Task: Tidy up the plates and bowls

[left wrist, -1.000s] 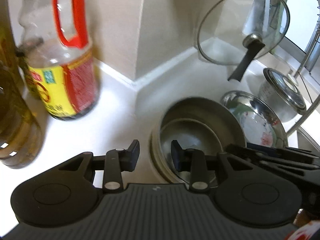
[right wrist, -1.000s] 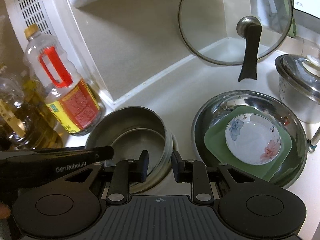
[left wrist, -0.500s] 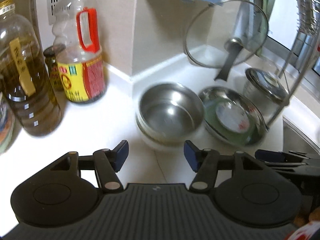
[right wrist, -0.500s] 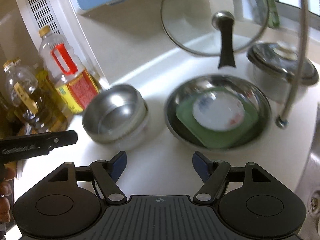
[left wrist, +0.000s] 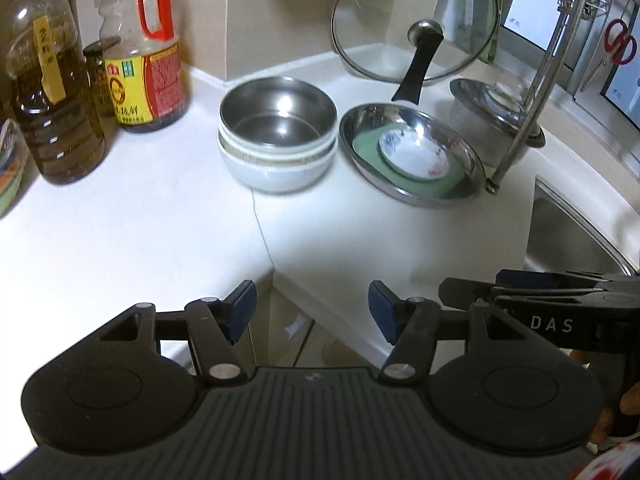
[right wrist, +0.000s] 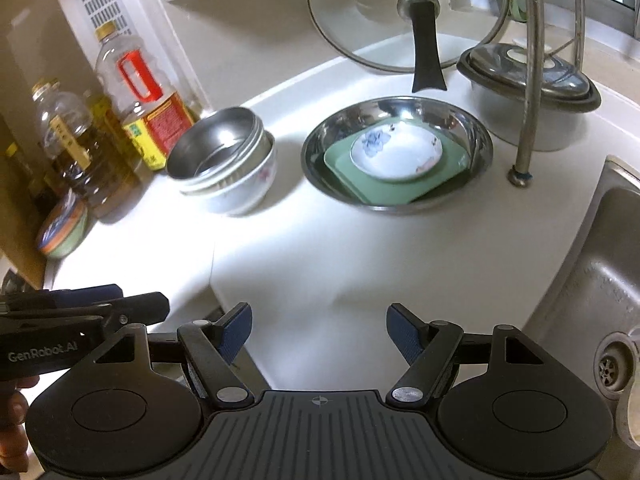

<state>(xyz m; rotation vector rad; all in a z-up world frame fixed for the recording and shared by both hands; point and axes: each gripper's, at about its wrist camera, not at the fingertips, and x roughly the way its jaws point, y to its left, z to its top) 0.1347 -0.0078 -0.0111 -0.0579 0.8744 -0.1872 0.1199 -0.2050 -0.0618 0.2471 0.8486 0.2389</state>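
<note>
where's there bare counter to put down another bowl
Bare white counter lies in front of the nested bowls and the steel basin, bordered right by the sink and left by the small green bowl. It is crowded at the back: oil bottles, glass lid, covered pot. Both claws are open and empty.

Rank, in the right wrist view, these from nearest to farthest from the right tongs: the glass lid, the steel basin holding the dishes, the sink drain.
Measured from the right tongs:
1. Sink drain, low on the right, inside the sink.
2. Steel basin, mid-counter, straight ahead.
3. Glass lid, propped against the back wall behind the basin.
</note>
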